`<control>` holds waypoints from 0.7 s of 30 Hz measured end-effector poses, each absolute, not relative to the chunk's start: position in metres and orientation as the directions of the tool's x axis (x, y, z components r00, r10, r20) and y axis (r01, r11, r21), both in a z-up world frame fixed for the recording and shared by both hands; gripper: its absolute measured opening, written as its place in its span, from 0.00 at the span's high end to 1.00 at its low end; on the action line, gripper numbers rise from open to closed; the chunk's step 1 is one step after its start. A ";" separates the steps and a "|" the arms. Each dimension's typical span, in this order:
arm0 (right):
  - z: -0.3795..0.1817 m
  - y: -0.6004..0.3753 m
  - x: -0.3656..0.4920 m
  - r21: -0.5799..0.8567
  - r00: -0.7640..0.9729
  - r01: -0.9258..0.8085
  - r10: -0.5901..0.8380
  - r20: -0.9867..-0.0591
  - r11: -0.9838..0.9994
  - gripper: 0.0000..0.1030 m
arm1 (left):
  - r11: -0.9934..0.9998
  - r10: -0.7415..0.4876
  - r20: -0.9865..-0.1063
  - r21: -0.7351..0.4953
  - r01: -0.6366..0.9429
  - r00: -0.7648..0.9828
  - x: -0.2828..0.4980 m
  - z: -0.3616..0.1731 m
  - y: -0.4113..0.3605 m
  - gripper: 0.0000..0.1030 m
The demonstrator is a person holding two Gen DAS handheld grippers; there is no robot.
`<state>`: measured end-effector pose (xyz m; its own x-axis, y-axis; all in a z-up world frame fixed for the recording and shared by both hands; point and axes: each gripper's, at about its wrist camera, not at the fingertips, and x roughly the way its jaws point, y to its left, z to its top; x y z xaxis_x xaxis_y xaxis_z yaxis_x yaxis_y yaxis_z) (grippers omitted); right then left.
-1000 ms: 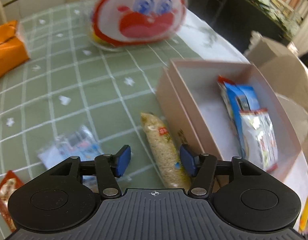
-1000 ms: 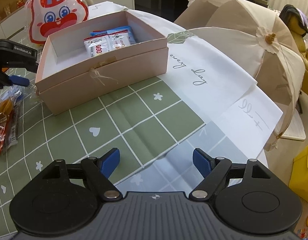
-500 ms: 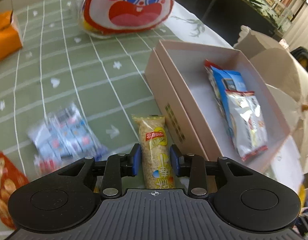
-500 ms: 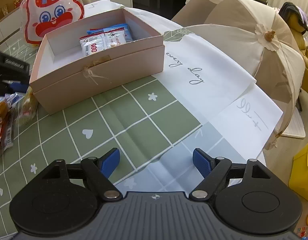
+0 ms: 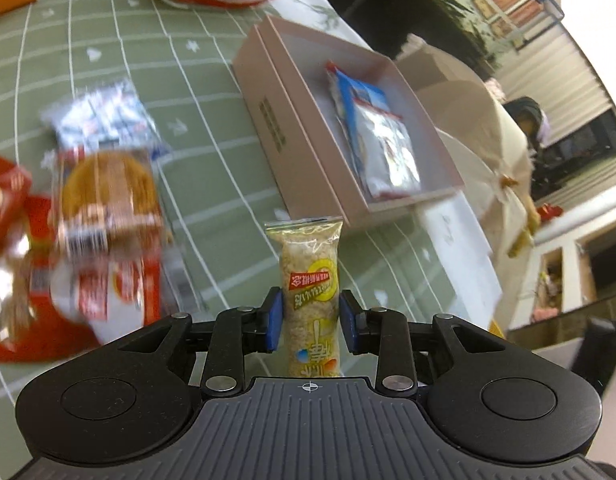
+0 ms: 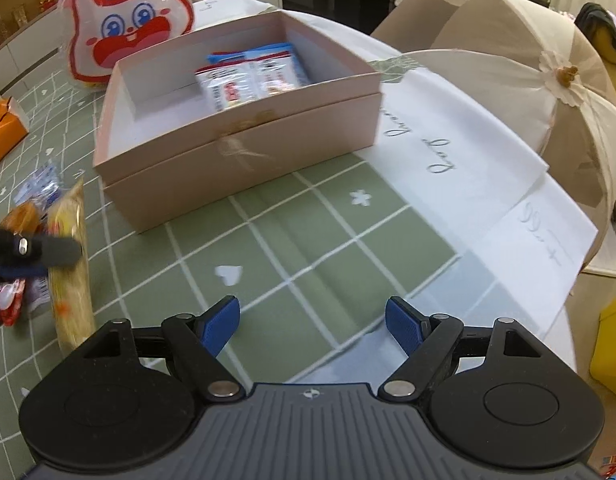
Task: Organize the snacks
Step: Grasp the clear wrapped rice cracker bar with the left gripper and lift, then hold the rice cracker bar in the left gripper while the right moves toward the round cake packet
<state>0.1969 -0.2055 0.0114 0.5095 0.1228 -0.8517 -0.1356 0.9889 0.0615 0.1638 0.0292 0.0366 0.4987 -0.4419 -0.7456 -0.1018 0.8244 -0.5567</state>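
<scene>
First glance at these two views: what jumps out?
The long rice snack bar stands out first, dead centre in the left wrist view, sticking up between the blue pads of the left claw, whose jaws are closing on it. Behind it sits the open pink box on the green checked tablecloth, packets already inside. The red-and-white rabbit bag looms beyond the box.

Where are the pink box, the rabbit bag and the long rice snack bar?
pink box [image 6: 243, 168], right wrist view, front wall.
rabbit bag [image 6: 127, 36], right wrist view, printed face.
rice snack bar [image 5: 311, 280], left wrist view, label in the wrapper's middle.
</scene>
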 end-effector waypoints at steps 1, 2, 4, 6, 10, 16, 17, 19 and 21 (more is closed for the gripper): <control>0.011 -0.202 0.195 0.060 0.508 -0.139 0.124 -0.852 0.988 0.22 | 0.818 -0.454 -0.740 -0.567 -0.097 0.496 0.161 0.037 0.031 0.67; 0.011 -0.198 0.194 0.059 0.507 -0.146 0.126 -0.853 0.988 0.22 | 0.815 -0.461 -0.736 -0.572 -0.092 0.495 0.158 0.037 0.032 0.67; 0.010 -0.190 0.191 0.050 0.508 -0.160 0.126 -0.852 0.986 0.21 | 0.821 -0.455 -0.737 -0.565 -0.085 0.500 0.153 0.039 0.038 0.67; 0.010 -0.185 0.188 0.041 0.516 -0.156 0.117 -0.849 0.987 0.21 | 0.832 -0.427 -0.739 -0.546 -0.093 0.521 0.149 0.042 0.048 0.67; 0.009 -0.182 0.186 0.040 0.526 -0.144 0.111 -0.843 0.989 0.20 | 0.836 -0.345 -0.712 -0.529 -0.144 0.612 0.143 0.051 0.076 0.67; 0.009 -0.182 0.186 0.041 0.527 -0.157 0.118 -0.841 0.987 0.19 | 0.807 -0.291 -0.672 -0.555 -0.202 0.681 0.139 0.057 0.099 0.67; 0.009 -0.182 0.186 0.041 0.527 -0.163 0.122 -0.841 0.986 0.19 | 0.803 -0.293 -0.669 -0.560 -0.203 0.683 0.139 0.058 0.100 0.67; 0.009 -0.181 0.187 0.041 0.528 -0.172 0.127 -0.840 0.984 0.19 | 0.789 -0.311 -0.655 -0.582 -0.197 0.689 0.140 0.062 0.102 0.67; 0.009 -0.181 0.188 0.042 0.531 -0.172 0.128 -0.837 0.984 0.18 | 0.793 -0.281 -0.647 -0.572 -0.209 0.709 0.140 0.069 0.106 0.67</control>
<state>0.1880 -0.1812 0.0090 0.5313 0.1284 -0.8374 -0.1719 0.9842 0.0419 0.1396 0.1057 0.0693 0.7086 -0.2805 -0.6475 -0.2086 0.7933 -0.5720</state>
